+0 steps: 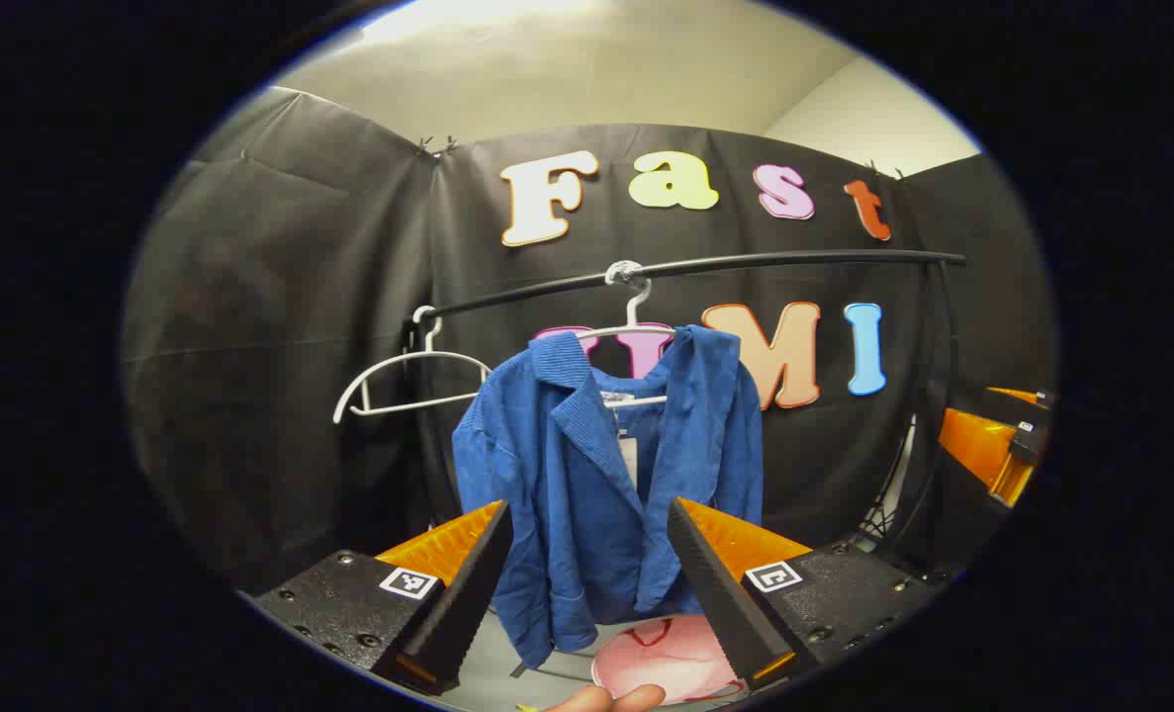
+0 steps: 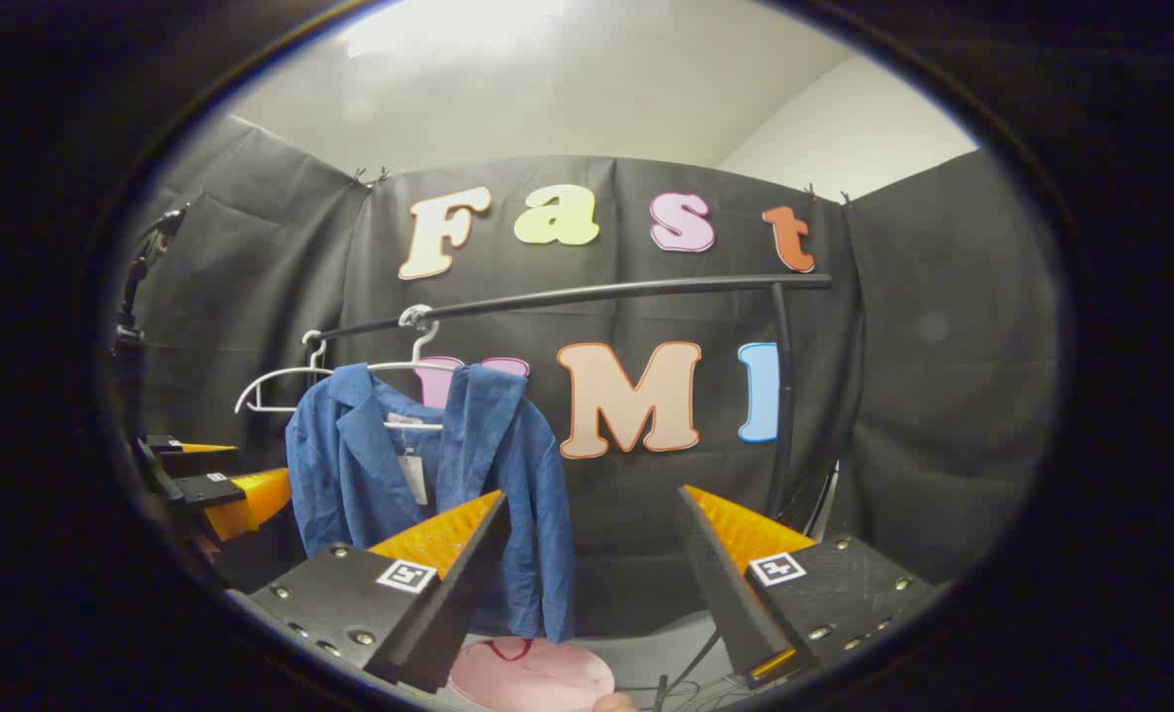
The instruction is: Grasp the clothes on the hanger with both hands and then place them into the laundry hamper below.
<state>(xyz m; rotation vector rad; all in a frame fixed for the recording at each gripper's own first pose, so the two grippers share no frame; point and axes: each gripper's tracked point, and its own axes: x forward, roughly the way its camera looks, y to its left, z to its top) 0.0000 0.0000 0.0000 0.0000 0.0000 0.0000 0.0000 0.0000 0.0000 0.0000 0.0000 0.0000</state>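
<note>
A blue jacket point(image 1: 601, 475) hangs on a white hanger point(image 1: 631, 331) from a black rail point(image 1: 705, 267), in front of the booth's dark cloth wall. A second, empty white hanger point(image 1: 399, 381) hangs further along the same rail. Below the jacket sits a pink laundry hamper point(image 1: 671, 658), its rim showing under the hem.

The left hand-held gripper point(image 1: 587, 583) points straight at the jacket with its jaws spread wide and nothing between them; it has not reached the cloth. The right hand-held gripper point(image 2: 591, 588) is also spread and empty, aimed a little to one side of the garment, near its sleeve edge point(image 2: 547, 514).

The jacket looks like a soft, ribbed fabric, light and limp, so it should fold and slump once lifted off and is unlikely to slip from ridged pads. A sensible hold would be one shoulder for each hand-held gripper, near the collar, pinching a good fold of cloth so the garment lifts clear of the hanger's arms. The dangling tag point(image 1: 628, 460) offers no useful grip.
</note>
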